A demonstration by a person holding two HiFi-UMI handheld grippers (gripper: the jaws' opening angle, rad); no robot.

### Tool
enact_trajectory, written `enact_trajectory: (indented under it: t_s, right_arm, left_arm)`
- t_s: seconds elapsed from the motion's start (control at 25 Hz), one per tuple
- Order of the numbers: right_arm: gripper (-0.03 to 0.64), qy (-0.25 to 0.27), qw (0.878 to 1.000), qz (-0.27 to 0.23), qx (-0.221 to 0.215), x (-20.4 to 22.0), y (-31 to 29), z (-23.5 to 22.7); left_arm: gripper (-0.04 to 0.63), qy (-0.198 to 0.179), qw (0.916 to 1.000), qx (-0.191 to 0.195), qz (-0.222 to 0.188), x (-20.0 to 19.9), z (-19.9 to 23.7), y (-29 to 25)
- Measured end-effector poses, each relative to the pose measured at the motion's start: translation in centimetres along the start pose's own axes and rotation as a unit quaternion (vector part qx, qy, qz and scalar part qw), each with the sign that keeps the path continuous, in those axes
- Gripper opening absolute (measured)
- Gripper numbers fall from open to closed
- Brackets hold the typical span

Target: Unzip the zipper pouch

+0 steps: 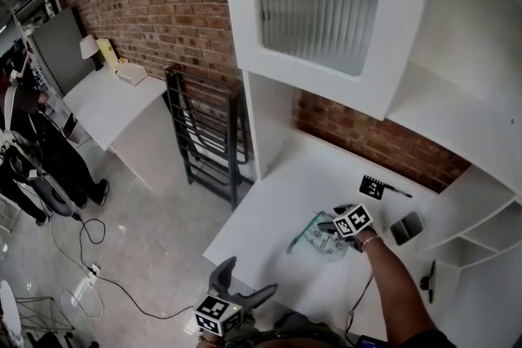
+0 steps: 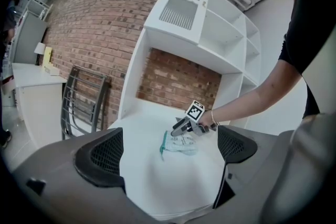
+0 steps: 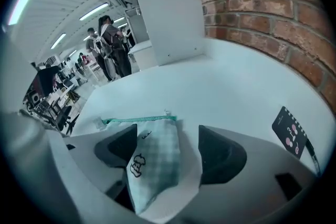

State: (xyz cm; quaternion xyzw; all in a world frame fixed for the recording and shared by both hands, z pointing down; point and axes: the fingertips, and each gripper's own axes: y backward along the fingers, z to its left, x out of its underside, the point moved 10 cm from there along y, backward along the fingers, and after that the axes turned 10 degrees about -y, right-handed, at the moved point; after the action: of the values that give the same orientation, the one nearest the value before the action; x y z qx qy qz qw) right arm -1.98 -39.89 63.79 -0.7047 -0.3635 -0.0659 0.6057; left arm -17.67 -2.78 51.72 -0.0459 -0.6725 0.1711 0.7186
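A pale green checked zipper pouch (image 1: 311,239) lies flat on the white table (image 1: 269,216), its teal zipper (image 3: 139,120) along the far edge. My right gripper (image 1: 328,229) points steeply down over it. In the right gripper view the pouch (image 3: 155,157) lies between the spread jaws of that gripper (image 3: 165,140); the left pad is beside its edge and the right pad stands apart from it. My left gripper (image 1: 246,278) hovers open at the table's front edge with nothing between its jaws. In the left gripper view the pouch (image 2: 178,145) lies ahead, under the right gripper (image 2: 181,128).
A black card (image 1: 373,187) lies behind the pouch near the brick wall, and a dark flat object (image 1: 405,227) sits to its right. White shelving (image 1: 473,118) rises on the right. A black folding rack (image 1: 208,134) stands left of the table. People stand far off.
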Motion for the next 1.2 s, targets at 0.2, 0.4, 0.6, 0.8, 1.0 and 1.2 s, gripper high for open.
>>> enact_trajectory:
  t_s: [0.2, 0.4, 0.6, 0.8, 1.0, 1.2]
  right_arm:
    - [0.229, 0.033, 0.999, 0.036, -0.006, 0.3, -1.1, 1.2]
    - [0.137, 0.038, 0.999, 0.005, -0.004, 0.3, -0.2, 1.6]
    - [0.071, 0.024, 0.998, -0.054, -0.006, 0.6, 2.2, 1.9]
    - [0.035, 0.056, 0.99, -0.13, -0.003, 1.8, 5.9, 4.7]
    - [0.02, 0.084, 0.98, -0.182, 0.004, 3.6, 9.4, 7.2]
    - [0.012, 0.175, 0.96, -0.213, 0.046, 5.4, 12.7, 10.7]
  left_arm:
    - [0.561, 0.008, 0.9996, -0.027, 0.001, 0.8, 0.1, 1.4]
    - [0.561, 0.013, 0.9993, -0.035, -0.002, 1.2, -0.3, 1.9]
    - [0.561, 0.011, 0.9996, -0.026, -0.005, 1.2, -0.9, 1.5]
    - [0.561, 0.016, 0.9998, -0.011, -0.001, 1.5, -1.9, 0.8]
    - [0.521, 0.051, 0.9983, 0.012, -0.026, 1.0, -2.8, 0.0]
    - [0.434, 0.079, 0.9954, 0.031, -0.045, 0.1, -3.8, -0.8]
